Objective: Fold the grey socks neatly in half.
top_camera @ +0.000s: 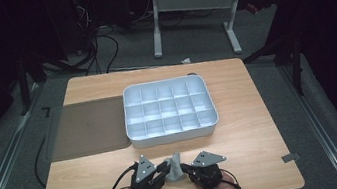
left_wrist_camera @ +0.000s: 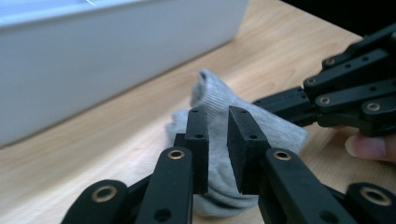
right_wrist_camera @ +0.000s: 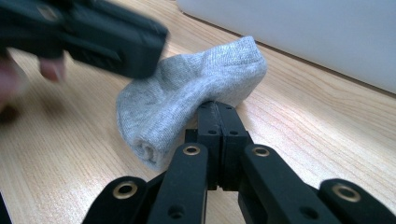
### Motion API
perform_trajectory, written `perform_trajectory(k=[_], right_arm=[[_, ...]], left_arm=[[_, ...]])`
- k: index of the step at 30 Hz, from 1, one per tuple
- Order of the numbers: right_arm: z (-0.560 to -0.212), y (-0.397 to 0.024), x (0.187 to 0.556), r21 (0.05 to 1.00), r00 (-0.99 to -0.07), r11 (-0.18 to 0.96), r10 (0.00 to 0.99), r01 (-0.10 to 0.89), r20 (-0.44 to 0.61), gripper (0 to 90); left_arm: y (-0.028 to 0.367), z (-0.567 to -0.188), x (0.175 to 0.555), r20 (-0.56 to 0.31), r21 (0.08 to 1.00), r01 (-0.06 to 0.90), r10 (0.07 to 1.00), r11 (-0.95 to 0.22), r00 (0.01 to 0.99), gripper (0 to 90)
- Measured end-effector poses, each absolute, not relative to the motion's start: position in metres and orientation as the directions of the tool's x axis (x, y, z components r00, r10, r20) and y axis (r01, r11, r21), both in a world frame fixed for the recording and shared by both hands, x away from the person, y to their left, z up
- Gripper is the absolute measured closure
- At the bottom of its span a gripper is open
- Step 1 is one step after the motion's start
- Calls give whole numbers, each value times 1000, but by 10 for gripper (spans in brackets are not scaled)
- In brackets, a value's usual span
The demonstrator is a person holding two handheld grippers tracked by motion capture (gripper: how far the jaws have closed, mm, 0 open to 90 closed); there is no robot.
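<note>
A small grey sock [top_camera: 174, 170] lies bunched on the wooden table [top_camera: 254, 137] near its front edge, between my two grippers. In the left gripper view the left gripper [left_wrist_camera: 218, 114] stands open by a narrow gap. The sock [left_wrist_camera: 219, 100] shows through that gap and behind the pads, which do not press on it. My right gripper [right_wrist_camera: 217, 108] is shut, its tips pinching the lower edge of the sock [right_wrist_camera: 187, 93], whose far end is tented up off the wood. From above, the left gripper [top_camera: 165, 168] and right gripper [top_camera: 183, 167] point inward at the sock.
A white tray [top_camera: 172, 135] with several small compartments stands just beyond the sock, its near wall close in both gripper views. A grey mat [top_camera: 88, 126] lies to the tray's left. Bare wood spreads left and right of the hands; the table's front edge is right behind them.
</note>
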State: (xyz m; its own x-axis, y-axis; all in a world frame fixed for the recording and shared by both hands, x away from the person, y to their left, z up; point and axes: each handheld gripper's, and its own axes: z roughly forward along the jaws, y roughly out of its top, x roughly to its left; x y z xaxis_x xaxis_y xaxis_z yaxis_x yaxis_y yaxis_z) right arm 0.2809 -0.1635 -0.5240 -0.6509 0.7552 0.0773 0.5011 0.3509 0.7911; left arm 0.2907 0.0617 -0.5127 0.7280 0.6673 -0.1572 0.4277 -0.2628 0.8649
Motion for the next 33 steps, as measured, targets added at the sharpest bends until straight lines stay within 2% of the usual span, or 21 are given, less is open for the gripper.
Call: perform_trajectory(k=[3,5,9,14,33], right_arm=[[-524,-164,281,790,-650,351,756,502,77,900],[-524,-164,281,791,-649,349,757,503,78,900],[-523,-165,281,791,-646,346,759,504,80,900],[-523,-167,281,792,-641,338,762,509,87,900],[-519,-173,280,800,-632,314,768,511,102,900]], left_arm=[[69,-511,292,-145,859,433,681,-273,718,779],[79,-515,296,-138,838,464,713,-286,688,780],[80,-526,299,-140,789,514,716,-336,684,788],[73,-528,296,-125,780,506,701,-368,702,794],[67,-529,292,-130,784,498,686,-371,716,794]])
